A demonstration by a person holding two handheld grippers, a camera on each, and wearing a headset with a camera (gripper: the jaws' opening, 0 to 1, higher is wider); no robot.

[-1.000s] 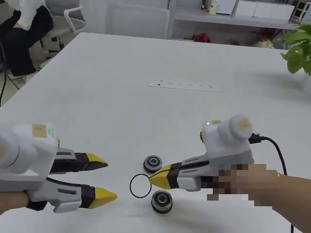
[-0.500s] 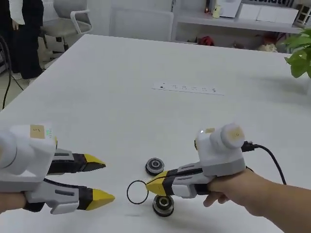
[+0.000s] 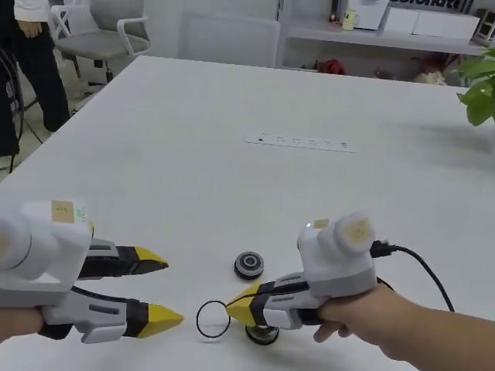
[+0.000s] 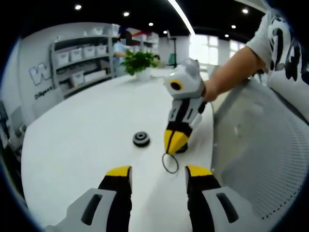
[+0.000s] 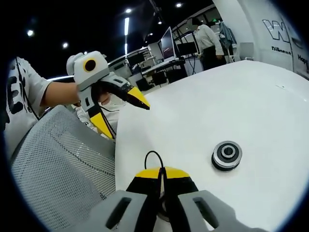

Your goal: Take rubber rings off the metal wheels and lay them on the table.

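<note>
My right gripper [image 3: 230,309] [image 5: 162,172] is shut on a thin black rubber ring [image 3: 210,319] [image 5: 153,159] [image 4: 169,163], which hangs low over the white table [image 3: 232,193]. One metal wheel [image 3: 249,264] [image 5: 226,155] [image 4: 141,138] with a dark rim lies just beyond it. A second wheel [image 3: 263,334] sits half hidden under the right gripper's jaws. My left gripper [image 3: 172,290] [image 4: 159,171] [image 5: 128,121] stands open to the ring's left, with nothing between its yellow tips.
A white power strip [image 3: 302,142] lies flat mid-table. A green plant [image 3: 479,93] stands at the far right edge. An office chair [image 3: 93,39] and a standing person [image 3: 31,46] are beyond the far left corner. The right gripper's black cable [image 3: 418,267] trails right.
My right gripper has carried the ring a little to the left, away from the near wheel, and now covers part of that wheel. The left gripper has stayed open in place.
</note>
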